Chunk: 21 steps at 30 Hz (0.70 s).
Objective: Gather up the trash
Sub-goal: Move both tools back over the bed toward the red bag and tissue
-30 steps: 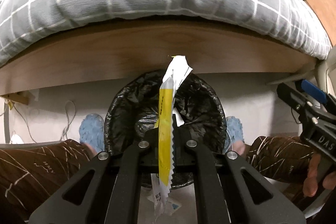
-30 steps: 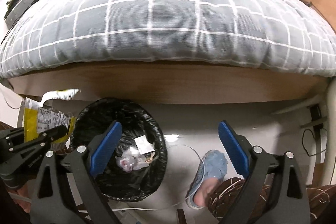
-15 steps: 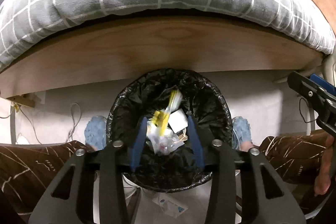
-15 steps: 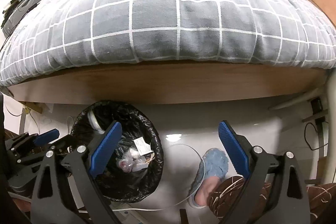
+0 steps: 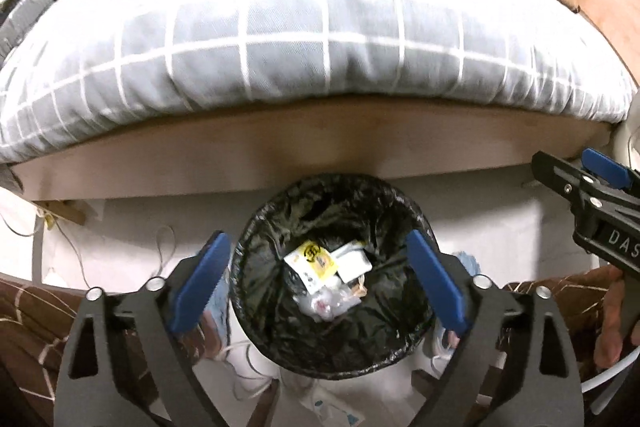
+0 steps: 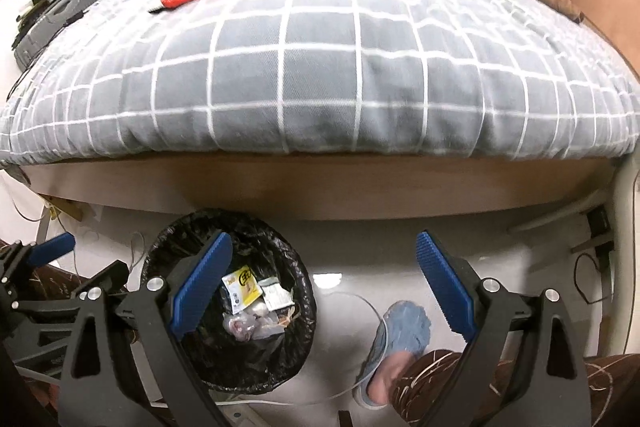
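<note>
Now yellow wrapper slantwise in bin; left gripper newly wide, empty.

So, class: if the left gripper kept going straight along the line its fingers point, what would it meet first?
Probably the trash in the black-lined bin: the yellow wrapper lies between the open left gripper fingers' line; depth is uncertain.

the left gripper points steeply down; its jaws have just been opening and hold nothing. the right gripper gapes wide, empty.

left claw opened, wrapper (yellow) binned
</note>
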Tool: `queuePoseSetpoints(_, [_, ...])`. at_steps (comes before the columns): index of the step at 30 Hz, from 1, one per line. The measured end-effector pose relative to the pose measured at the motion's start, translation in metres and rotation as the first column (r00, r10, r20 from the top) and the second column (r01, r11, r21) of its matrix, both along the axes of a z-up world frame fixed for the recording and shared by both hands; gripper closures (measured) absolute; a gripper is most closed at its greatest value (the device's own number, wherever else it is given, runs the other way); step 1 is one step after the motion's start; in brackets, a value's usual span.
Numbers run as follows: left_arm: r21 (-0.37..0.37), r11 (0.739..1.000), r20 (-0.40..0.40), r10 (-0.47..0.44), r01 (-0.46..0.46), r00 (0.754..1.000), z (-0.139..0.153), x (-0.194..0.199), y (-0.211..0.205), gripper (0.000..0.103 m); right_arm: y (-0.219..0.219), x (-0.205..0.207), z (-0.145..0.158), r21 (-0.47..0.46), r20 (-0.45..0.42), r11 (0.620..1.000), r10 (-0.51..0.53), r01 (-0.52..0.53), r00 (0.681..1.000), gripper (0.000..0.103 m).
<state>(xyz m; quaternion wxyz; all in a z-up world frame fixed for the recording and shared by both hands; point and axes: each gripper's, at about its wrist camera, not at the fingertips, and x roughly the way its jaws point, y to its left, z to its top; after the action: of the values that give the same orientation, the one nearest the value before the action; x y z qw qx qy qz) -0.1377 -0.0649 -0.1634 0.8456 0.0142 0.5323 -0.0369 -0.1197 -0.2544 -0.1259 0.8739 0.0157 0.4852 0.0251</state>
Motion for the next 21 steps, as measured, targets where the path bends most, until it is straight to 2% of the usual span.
queuePoseSetpoints(12, [-0.018, 0.999, 0.126, 0.047, -0.045, 0.991, 0.046, 0.013, 0.012, 0.006, 0.003, 0.000, 0.045, -0.015, 0.138, 1.000, 0.008, -0.006, 0.990, 0.013])
queuePoseSetpoints(21, [-0.041, 0.998, 0.175, 0.057, -0.050, 0.983, 0.071, 0.037, 0.013, 0.006, -0.006, 0.013, 0.076, -0.015, 0.225, 0.999, -0.036, 0.040, 0.974, 0.014])
